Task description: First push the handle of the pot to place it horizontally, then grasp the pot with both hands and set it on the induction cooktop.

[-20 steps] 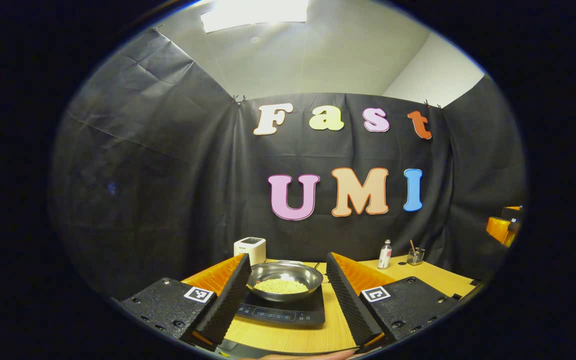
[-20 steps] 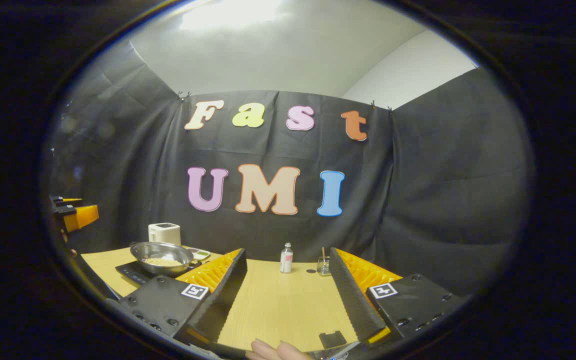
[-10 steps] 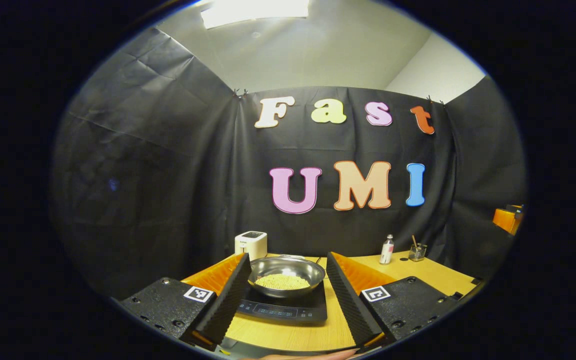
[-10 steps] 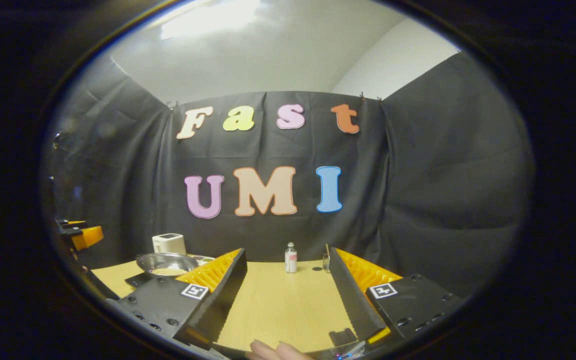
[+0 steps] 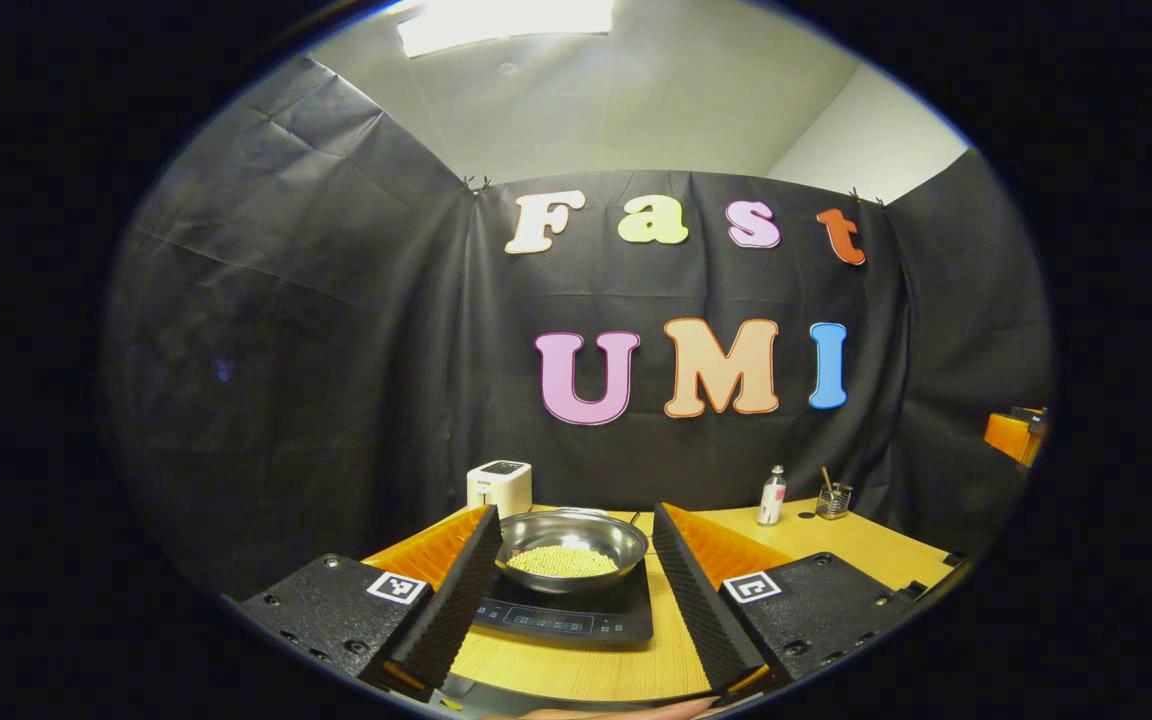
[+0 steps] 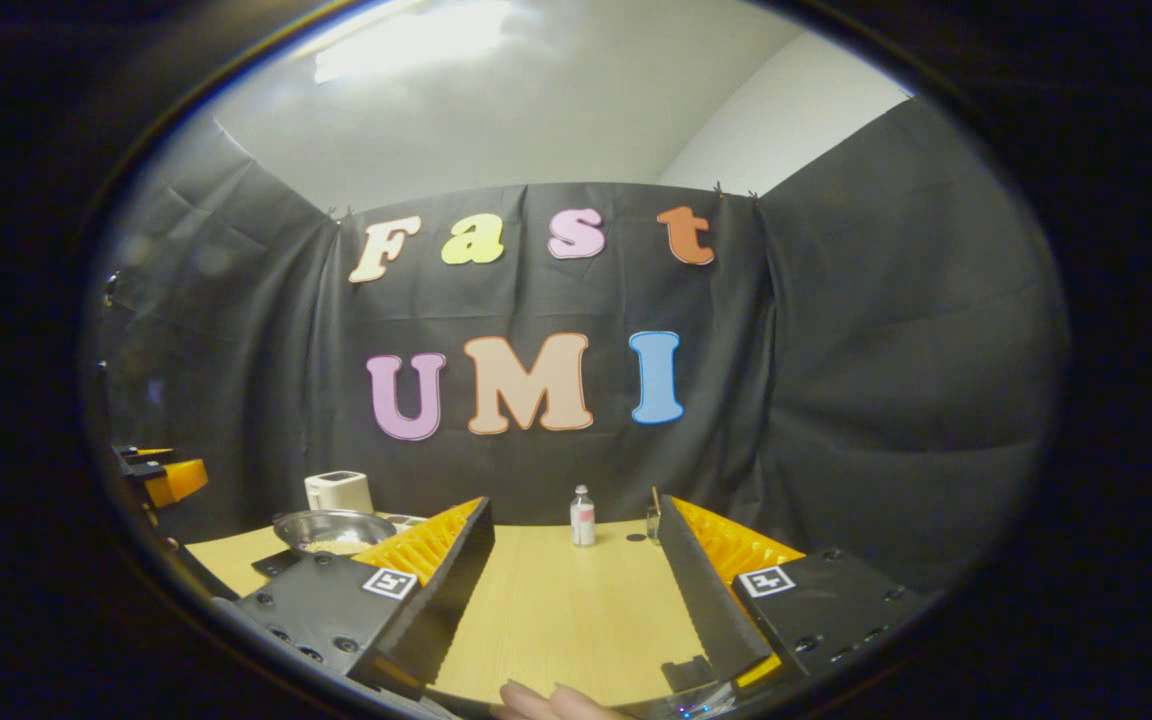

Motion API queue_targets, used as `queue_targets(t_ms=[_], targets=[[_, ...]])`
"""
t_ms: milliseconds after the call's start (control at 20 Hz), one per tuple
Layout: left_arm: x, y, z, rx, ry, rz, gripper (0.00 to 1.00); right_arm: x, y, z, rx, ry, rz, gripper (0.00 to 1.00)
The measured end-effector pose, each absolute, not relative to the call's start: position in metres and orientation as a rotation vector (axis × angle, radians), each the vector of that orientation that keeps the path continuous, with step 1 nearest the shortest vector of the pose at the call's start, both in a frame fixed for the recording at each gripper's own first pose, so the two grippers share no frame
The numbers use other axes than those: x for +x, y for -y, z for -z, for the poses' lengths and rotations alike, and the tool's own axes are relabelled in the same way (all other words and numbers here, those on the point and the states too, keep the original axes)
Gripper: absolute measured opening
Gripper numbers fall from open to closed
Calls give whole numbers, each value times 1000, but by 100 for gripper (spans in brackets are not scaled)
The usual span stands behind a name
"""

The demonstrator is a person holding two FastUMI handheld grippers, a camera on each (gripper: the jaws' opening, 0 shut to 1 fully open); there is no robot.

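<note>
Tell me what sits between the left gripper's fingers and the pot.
In the left gripper view, the open left gripper is apart from the pot; between them lie bare table and the induction cooktop front panel.

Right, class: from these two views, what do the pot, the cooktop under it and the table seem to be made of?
Pot: likely stainless steel, polished; it is silvery and throws bright highlights off its rim.
Cooktop: apparently glass or glossy plastic; a flat black slab with a printed control strip at its front.
Table: looks like light wood or wood-grain laminate, matte; fine parallel grain lines show.

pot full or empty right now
Partly filled: the pot holds a layer of small pale grains across its bottom, well below the rim, as it sits on the cooktop.
</note>
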State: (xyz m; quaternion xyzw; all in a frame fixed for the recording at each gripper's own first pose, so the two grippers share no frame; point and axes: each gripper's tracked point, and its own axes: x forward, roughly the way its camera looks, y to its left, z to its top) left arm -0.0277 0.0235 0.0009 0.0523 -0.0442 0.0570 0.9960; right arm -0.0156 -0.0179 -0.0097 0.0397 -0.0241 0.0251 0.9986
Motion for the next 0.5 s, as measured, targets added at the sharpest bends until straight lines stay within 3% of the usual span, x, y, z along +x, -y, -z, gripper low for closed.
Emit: queue_targets(t_ms=[500], targets=[[-26, -25, 4, 109, 74, -117, 92, -12, 15, 16, 74, 34, -54, 99]])
